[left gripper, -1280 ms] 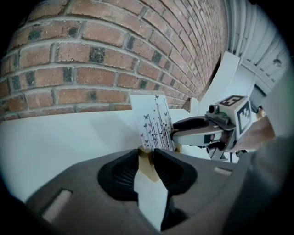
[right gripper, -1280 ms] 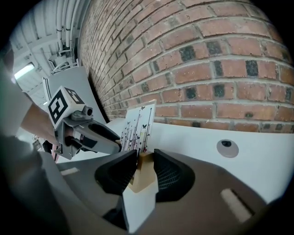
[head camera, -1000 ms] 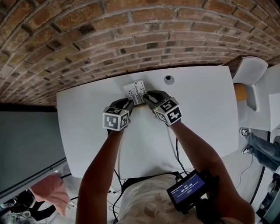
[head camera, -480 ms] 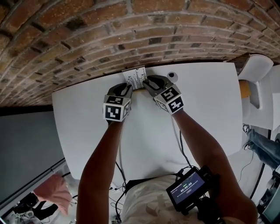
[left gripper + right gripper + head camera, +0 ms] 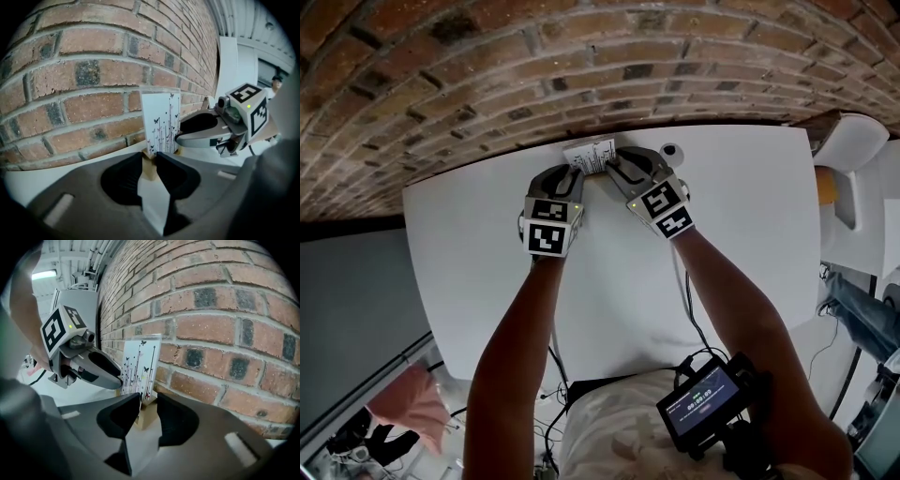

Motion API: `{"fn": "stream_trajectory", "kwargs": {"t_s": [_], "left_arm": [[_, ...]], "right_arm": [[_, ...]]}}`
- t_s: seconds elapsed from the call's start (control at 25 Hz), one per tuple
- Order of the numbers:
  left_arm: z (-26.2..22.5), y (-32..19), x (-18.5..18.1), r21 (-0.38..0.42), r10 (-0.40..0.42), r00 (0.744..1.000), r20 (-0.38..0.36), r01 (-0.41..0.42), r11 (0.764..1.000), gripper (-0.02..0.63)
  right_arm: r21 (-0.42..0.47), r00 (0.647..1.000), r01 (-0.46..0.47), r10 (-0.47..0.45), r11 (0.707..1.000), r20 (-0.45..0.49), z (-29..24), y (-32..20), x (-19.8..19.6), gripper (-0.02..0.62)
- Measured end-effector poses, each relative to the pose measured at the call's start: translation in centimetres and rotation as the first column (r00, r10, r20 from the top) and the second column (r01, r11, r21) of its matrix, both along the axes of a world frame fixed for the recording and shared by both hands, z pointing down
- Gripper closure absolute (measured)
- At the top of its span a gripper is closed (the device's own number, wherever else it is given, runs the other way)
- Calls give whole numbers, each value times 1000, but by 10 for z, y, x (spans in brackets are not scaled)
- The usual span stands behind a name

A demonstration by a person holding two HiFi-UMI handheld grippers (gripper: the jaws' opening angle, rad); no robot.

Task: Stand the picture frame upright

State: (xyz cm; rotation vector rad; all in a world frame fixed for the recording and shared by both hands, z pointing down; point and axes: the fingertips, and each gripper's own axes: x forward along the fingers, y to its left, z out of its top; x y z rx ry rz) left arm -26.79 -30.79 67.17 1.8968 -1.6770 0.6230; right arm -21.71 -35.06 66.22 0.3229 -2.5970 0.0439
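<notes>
Firmly, left gripper (image 5: 149,164) and right gripper (image 5: 148,405) fingers clamp the wooden base of the upright picture frame (image 5: 161,123).

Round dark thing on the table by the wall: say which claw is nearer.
Right. The right claw is just beside the round thing; the left claw is farther off, across the picture frame.

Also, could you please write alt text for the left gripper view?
A picture frame stands upright on a table before a brick wall, the left gripper's jaws closed on its base; the right gripper touches its right side.
</notes>
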Motion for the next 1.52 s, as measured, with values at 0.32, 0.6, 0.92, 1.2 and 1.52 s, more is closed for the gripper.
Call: {"fn": "stream_trajectory", "kwargs": {"t_s": [0.32,0.6,0.92,1.2,1.52], "left_arm": [[2,0,0,2,4,1000,-8,-4,1000,509],[8,1,1,-1,-4,999,-33,4,1000,496],[6,10,3,13,-23,998,-65,24,1000,476],[-8,20,6,46,-35,995,-89,39,998,477],[-43,51,9,140,-46,994,-102,60,988,543]], "right_arm": [[24,1000,-8,8,1000,-6,0,2,1,469],[7,999,-35,35,999,0,4,2,3,465],[-33,997,-64,65,997,31,1,3,12,457],[-50,994,-90,93,995,59,-12,6,23,486],[-58,988,-126,131,990,85,-30,27,37,521]]}}
